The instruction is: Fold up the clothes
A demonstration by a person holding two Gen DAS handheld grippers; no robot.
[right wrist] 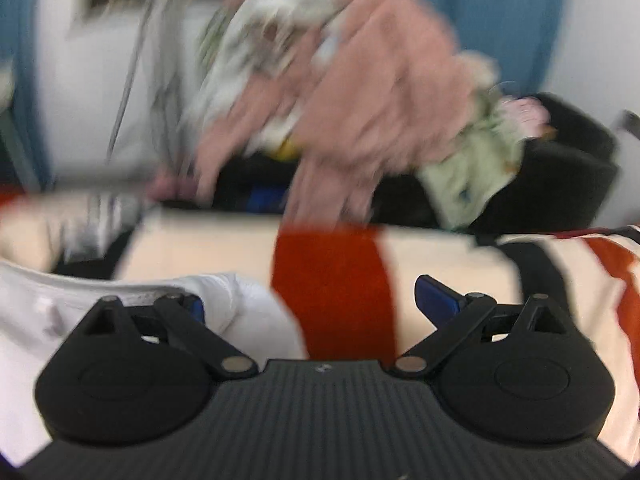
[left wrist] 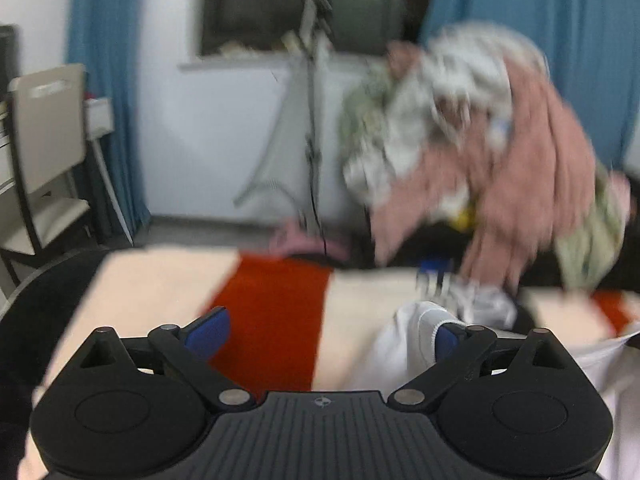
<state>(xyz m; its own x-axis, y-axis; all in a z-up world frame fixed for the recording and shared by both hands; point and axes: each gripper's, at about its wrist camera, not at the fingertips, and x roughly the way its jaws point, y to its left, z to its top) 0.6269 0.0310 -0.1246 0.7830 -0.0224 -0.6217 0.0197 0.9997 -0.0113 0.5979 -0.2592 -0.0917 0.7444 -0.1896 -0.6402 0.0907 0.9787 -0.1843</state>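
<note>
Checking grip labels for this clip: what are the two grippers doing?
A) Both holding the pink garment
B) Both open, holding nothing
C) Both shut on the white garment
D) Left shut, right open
B: the left gripper and right gripper both show fingers spread wide, with the white garment lying loose between them.

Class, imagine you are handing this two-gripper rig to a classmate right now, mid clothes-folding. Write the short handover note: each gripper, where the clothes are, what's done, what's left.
Left gripper: open, holding nothing; a white garment lies by its right finger.
Right gripper: open, holding nothing; the same white garment is by its left finger.
The garment lies bunched on the cream-and-red striped blanket, between the two grippers.
A heap of unfolded clothes, pink and patterned, is piled behind the blanket.
Done: no neatly folded item is visible; the pictures are blurred.
Left: probably spread and fold the white garment, then work through the heap.
</note>
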